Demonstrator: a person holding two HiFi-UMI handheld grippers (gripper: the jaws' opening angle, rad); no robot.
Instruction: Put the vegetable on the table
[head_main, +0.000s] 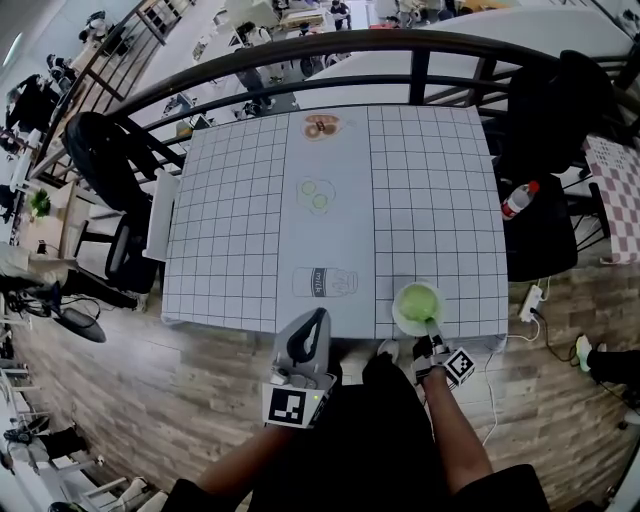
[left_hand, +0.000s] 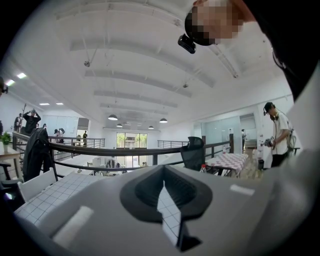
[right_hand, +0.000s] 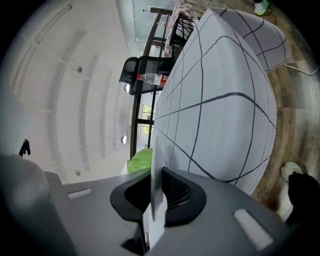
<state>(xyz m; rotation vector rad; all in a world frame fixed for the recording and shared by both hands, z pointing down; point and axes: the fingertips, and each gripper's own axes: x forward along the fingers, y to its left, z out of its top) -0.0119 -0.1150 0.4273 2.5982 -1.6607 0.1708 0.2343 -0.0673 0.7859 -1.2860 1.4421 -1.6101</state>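
Observation:
A white bowl with a green leafy vegetable in it sits at the near right corner of the grid-cloth table. My right gripper reaches in from the near edge and is shut on the bowl's thin white rim. In the right gripper view the rim stands edge-on between the jaws, with the vegetable just to the left of it. My left gripper hovers at the table's near edge by the middle strip, tilted upward and shut on nothing.
Printed pictures lie down the table's middle strip: a milk carton, green slices and a brown item. A black railing curves behind the table. Black chairs stand left and right, the right one bearing a bottle.

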